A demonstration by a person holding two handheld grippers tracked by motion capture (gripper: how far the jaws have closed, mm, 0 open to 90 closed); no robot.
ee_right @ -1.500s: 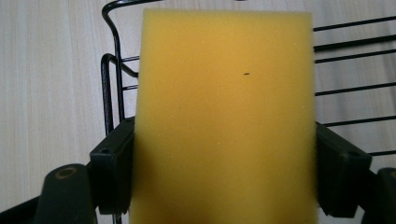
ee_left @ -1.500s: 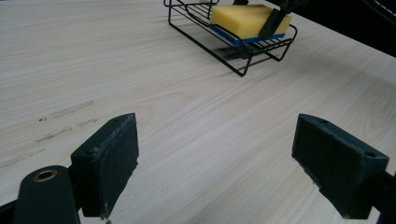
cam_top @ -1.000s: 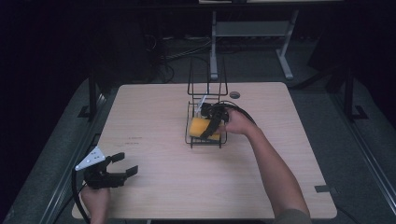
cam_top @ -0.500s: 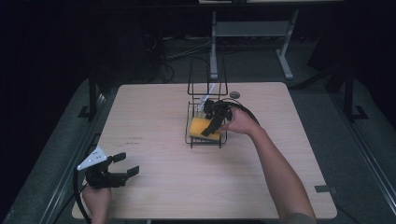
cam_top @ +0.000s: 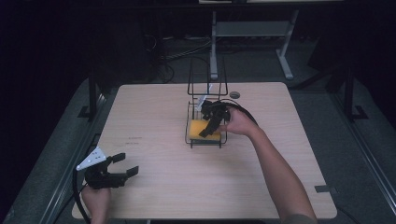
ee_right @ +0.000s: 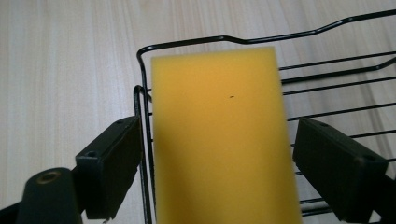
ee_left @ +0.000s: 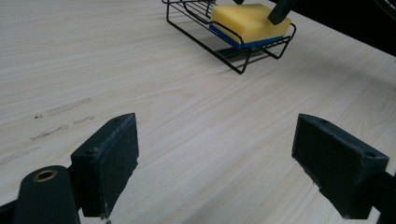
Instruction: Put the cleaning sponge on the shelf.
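A: What does the high view show in the wire rack (cam_top: 206, 133)?
B: 1 yellow sponge (cam_top: 202, 129) lies in its tray, mid-bench (cam_top: 163, 107). The right claw (cam_top: 210, 122) hangs over it; the left claw (cam_top: 123, 165) rests near the bench's front left corner, jaws wide.

A: Left gripper view?
B: Jaws spread over bare wood; the sponge (ee_left: 250, 21), blue underneath, sits in the rack (ee_left: 229, 44) beyond.

A: Right gripper view?
B: Jaws wide, either side of the sponge (ee_right: 222, 140), not touching. No writing readable.
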